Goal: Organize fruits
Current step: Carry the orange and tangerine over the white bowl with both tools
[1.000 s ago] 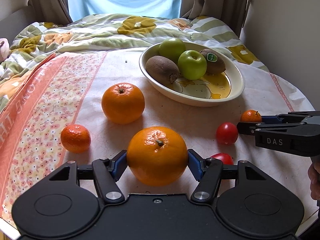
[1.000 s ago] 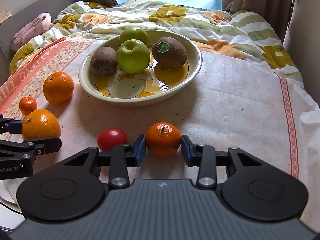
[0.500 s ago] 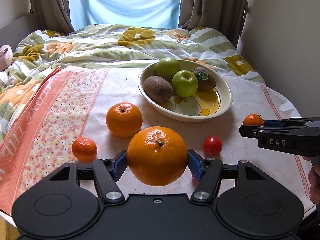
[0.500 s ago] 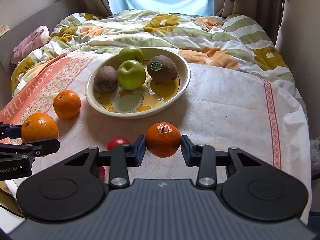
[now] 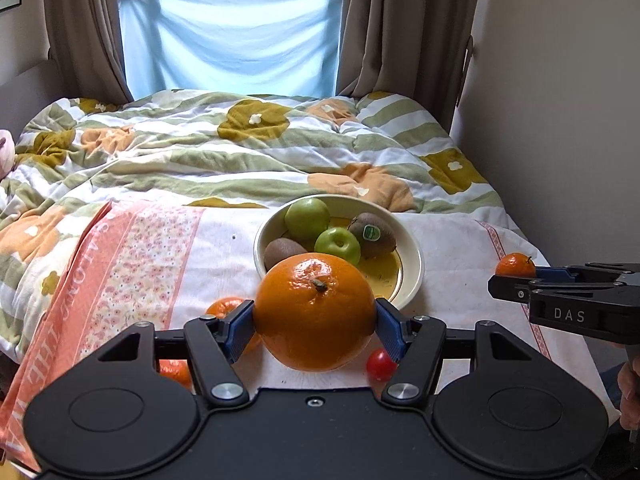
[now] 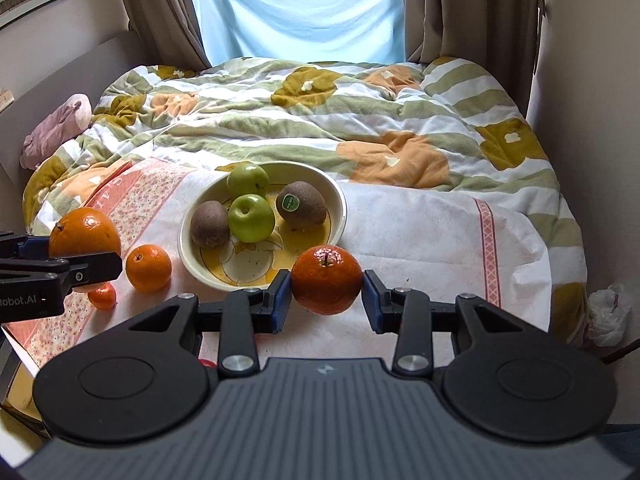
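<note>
Orange filled both my views: my left hand-held gripper (image 5: pixel 315 326) was clamped on a large orange (image 5: pixel 315 312), and my right hand-held gripper (image 6: pixel 326 294) was clamped on a small mandarin (image 6: pixel 326 280). Both fruits hung clear above the table (image 6: pixel 420 216), which was draped in a white cloth. Just beyond them sat a cream bowl (image 6: pixel 338 200) holding two green apples (image 6: pixel 251 217) and two kiwis (image 6: pixel 301 205). A second orange (image 6: pixel 148 267), a smaller mandarin (image 6: pixel 102 295) and a cherry tomato (image 5: pixel 381 365) lay loose on the cloth near the bowl. I judged this the carrying step, with both fruits bound for the bowl. The next move called for bringing each over a free patch inside the rim, lowering it, and only then parting the fingers so nothing rolled out.
</note>
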A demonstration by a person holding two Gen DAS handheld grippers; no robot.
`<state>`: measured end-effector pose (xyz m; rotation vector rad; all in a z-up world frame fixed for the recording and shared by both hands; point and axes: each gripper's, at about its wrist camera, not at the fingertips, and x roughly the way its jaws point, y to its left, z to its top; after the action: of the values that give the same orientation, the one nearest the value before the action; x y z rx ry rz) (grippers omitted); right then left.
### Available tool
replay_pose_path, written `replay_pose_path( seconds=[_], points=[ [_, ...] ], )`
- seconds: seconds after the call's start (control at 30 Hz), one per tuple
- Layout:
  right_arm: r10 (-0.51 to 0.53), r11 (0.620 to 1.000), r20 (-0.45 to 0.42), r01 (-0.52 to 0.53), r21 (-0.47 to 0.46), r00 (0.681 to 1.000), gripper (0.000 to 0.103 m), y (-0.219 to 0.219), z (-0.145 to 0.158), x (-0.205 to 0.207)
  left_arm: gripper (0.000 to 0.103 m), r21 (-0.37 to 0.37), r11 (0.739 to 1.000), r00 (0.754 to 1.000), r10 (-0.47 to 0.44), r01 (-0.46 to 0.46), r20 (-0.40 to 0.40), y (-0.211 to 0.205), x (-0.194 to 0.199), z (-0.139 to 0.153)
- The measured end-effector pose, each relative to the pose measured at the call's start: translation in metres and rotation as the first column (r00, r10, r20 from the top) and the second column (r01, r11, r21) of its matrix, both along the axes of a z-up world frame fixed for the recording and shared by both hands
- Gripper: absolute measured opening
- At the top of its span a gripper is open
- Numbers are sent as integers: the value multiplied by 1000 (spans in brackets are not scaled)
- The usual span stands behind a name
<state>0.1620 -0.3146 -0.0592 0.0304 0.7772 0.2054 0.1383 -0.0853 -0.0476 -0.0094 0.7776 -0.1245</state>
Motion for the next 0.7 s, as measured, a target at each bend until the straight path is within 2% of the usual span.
replay_pose_path(
  seconds=[0.3,0.47,0.6,0.7],
  points=[
    [-25,999,7,25,22,1000,53,4,17,34,68,49,992,993,-118,118,4,-13,46,0],
    [-35,999,-20,36,28,999,53,13,8,61,68,86,981,985,-173,174,-20,-18,69,-20],
    [-43,999,-54,44,31,998,53,21,-4,80,68,144,961,972,-233,234,-28,-27,81,-39],
    [-48,998,-77,50,27,996,53,26,-13,92,68,145,954,965,-256,262,-54,-29,90,-53]
  ],
)
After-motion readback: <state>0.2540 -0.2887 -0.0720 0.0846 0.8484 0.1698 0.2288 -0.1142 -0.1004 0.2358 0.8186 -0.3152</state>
